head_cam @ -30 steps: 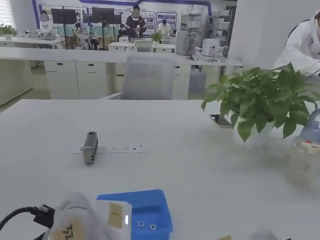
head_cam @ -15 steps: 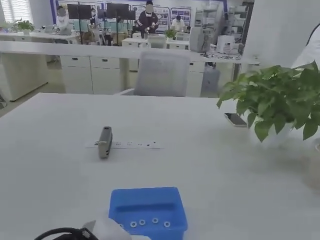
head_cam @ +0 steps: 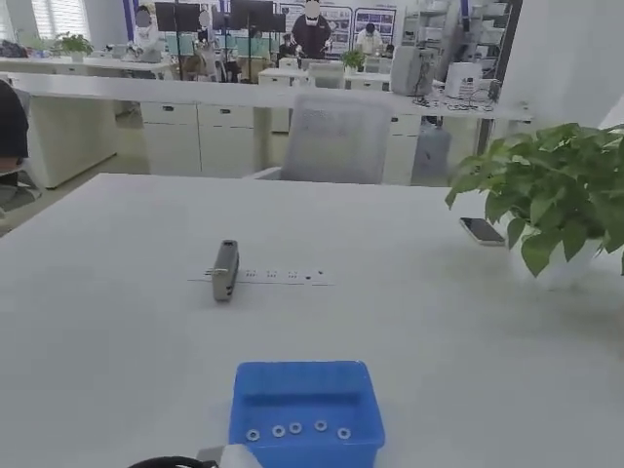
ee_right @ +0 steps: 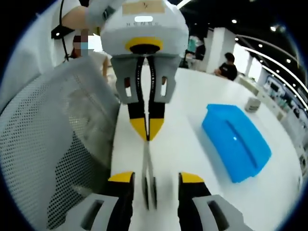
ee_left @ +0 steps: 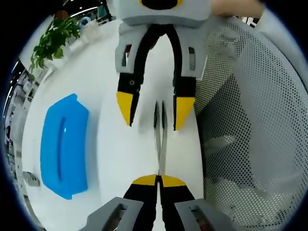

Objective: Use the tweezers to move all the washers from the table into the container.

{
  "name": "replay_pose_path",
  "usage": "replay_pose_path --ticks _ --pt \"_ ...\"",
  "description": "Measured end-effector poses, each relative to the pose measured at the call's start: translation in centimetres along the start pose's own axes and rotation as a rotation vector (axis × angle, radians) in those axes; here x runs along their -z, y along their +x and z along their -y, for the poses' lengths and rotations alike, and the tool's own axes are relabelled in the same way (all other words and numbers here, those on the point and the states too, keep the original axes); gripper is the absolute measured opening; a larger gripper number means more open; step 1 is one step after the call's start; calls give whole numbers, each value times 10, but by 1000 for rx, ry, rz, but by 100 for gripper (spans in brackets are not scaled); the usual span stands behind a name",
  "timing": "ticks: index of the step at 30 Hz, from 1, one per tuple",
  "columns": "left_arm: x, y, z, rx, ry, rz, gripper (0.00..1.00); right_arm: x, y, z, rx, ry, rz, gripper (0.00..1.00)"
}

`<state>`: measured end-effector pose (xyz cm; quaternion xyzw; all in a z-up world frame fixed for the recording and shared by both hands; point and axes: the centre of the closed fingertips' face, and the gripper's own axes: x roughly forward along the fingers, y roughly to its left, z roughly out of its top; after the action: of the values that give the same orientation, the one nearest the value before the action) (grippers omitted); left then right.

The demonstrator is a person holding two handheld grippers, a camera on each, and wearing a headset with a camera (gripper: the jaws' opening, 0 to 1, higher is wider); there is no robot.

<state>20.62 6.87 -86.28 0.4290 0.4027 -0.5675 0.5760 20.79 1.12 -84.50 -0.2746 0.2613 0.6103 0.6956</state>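
Observation:
A blue container sits near the table's front edge with several washers lying in it. In the left gripper view my left gripper is shut on the handle end of thin metal tweezers. My right gripper faces it from above, open, its yellow fingertips on either side of the tweezers' points. From the right gripper view, my right gripper stands open around the tweezers, and the left gripper opposite is pinched on them. The container lies to one side.
A grey block rests on a flush socket strip mid-table. A potted plant and a phone are at the right. A mesh chair is close beside the grippers. People work at far benches.
The head view has swung and shifted. The gripper seen at its bottom left a second ago has sunk to the lower edge, uncovering more of the container and its washers.

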Motion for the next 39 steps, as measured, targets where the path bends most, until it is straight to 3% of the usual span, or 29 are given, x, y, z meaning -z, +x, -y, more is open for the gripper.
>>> replay_pose_path --ticks 4,8,13,15,19,25,28,29,31,34,36,39 --pt "0 1 0 19 -17 -29 0 8 -33 11 87 66 16 42" --pt "-1 3 -2 35 -39 -24 0 14 -63 23 176 177 55 49" --pt "-1 2 1 57 -72 -6 0 13 -108 41 314 344 192 57" --pt "-2 1 1 52 -140 25 7 15 -118 44 347 387 220 60" --pt "5 -6 -2 21 -205 55 24 23 -132 47 394 453 261 62" --pt "8 -38 -3 -65 -395 246 41 18 -148 53 452 529 362 67" --pt "6 -63 -10 -162 -515 410 49 12 -155 58 489 524 399 71" --pt "6 -67 -11 -179 -529 433 51 11 -158 60 501 522 411 73" --pt "5 -89 -18 -276 -587 555 55 4 -165 65 533 508 450 76" --pt "6 -112 -20 -395 -620 648 58 -3 -171 68 562 502 495 81" --pt "4 -128 -24 -492 -646 728 64 -7 -174 69 581 496 518 85" --pt "0 -149 -28 -597 -709 855 74 -13 -180 71 614 479 545 91"
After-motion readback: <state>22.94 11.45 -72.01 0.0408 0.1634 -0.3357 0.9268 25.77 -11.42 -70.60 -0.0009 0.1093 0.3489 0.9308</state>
